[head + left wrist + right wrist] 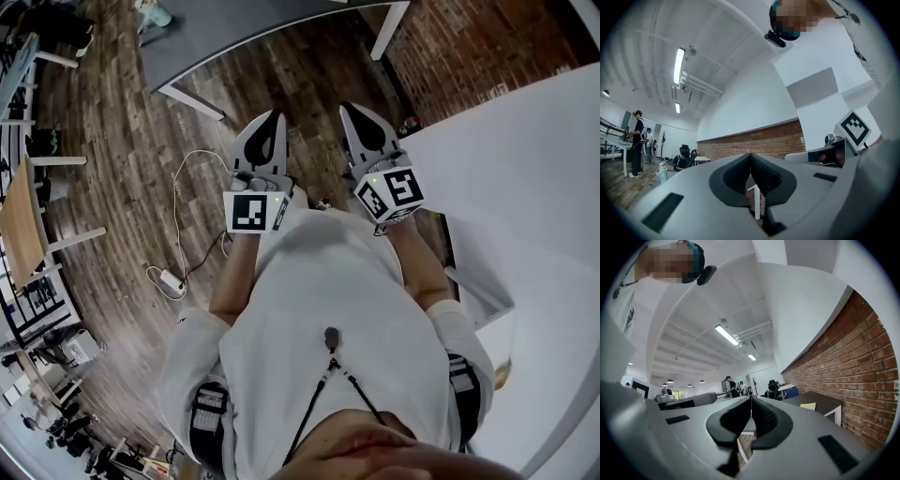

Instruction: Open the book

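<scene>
Most of the head view is plank wooden floor, with a smooth white bench filling the right side and a rough brick wall behind it.

We hold both tools out level over the floor, aimed away from the bench. The left gripper is closed, ribbed dark pads pressed together with nothing in them. The right gripper is the same: closed tight and empty. Each has a black-and-white marker cube at the back.

No book we can name for sure. Best guess is the flat white slab with a dark edge on the bench, low to our right. Its long side runs alongside the bench's near edge. The right gripper is the closer one, so we'd reckon the next move starts with turning right toward it.
</scene>
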Demonstrator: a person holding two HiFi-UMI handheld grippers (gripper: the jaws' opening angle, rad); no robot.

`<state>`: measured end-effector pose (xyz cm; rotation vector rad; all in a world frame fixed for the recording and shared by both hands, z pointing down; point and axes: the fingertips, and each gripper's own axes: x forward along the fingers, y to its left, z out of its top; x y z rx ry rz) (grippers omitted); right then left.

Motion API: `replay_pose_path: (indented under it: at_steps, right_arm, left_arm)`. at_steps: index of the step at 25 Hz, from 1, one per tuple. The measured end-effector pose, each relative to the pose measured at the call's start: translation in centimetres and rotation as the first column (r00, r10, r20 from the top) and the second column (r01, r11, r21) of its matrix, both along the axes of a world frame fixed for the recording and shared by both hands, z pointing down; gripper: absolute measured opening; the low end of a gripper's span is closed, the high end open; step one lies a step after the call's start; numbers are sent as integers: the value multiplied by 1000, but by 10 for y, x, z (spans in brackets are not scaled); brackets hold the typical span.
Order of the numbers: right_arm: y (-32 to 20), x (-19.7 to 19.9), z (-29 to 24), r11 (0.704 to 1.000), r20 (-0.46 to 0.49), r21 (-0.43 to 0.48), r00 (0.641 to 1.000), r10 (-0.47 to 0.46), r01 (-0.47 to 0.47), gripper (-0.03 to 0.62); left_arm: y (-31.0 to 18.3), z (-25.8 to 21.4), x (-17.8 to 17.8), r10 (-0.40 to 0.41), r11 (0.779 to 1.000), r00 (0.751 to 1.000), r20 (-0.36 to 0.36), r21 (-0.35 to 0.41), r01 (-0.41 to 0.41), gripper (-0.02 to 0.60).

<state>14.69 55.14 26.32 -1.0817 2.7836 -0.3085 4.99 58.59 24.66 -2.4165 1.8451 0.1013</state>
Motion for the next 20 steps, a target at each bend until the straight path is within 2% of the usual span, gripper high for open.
replay_pose_path:
  at_steps: [8, 20]
  right_arm:
    - [-7, -25, 11, 999, -45, 5, 998, -46, 46, 35]
    - [-74, -74, 19, 999, -68, -5, 996, -49, 49, 35]
  left_arm:
    - [-10, 7, -22, -38, 999, 999, -15, 4, 38, 22]
    - [-72, 17, -72, -40, 999, 999, -17, -8, 40, 23]
